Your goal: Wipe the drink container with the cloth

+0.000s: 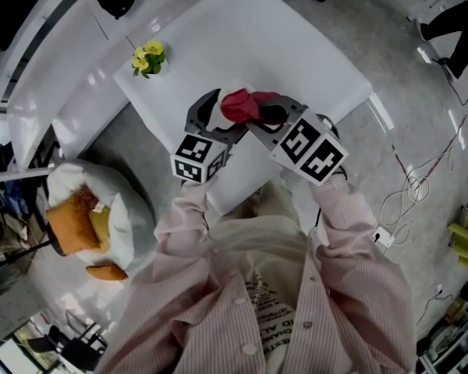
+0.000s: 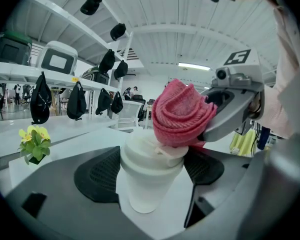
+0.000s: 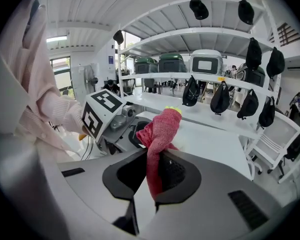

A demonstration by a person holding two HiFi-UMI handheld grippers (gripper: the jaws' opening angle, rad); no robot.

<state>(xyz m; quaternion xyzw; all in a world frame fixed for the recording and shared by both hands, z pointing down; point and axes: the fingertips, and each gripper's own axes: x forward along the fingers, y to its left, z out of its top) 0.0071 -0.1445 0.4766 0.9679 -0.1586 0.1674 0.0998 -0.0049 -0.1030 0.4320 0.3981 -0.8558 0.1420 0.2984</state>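
Drink container (image 2: 149,179) over white table (image 1: 296,61), shelves (image 3: 160,75) behind.

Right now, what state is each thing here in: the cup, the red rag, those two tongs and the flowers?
drink container: upright, lid on, gripped at its sides.
cloth: bunched up, pressed against the container's lid.
left tongs: closed on the drink container.
right tongs: closed on the cloth.
flowers: standing upright on the white table, untouched.
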